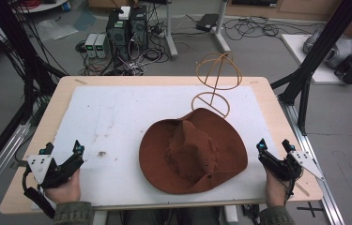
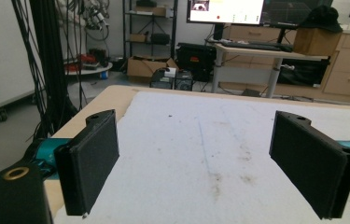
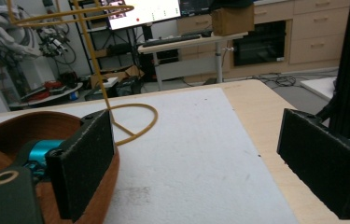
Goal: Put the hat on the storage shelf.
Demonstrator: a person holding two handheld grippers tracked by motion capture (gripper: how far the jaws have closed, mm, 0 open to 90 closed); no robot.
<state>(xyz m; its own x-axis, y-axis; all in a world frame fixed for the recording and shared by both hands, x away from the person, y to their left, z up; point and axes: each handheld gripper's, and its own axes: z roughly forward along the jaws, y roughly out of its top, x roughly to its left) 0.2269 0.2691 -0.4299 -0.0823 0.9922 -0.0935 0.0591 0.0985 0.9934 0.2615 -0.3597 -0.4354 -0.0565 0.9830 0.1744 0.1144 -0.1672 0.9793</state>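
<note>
The brown brimmed hat (image 1: 193, 151) is laid on the white mat (image 1: 108, 122), crown up; its brim is cut off in the right gripper view, just beside one jaw. The wire hat stand (image 1: 216, 79) is placed behind it. The left gripper (image 1: 62, 151) and right gripper (image 1: 274, 143) are held wide open and empty, apart from the hat.

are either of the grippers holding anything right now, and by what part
Nothing is held. The left gripper and right gripper both stand open and empty, either side of the brown hat lying on the table.

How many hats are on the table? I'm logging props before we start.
1: a brown hat lies on the white mat, in front of the wire hat stand, between both open grippers. A dark hat sits on a box off-table.
</note>
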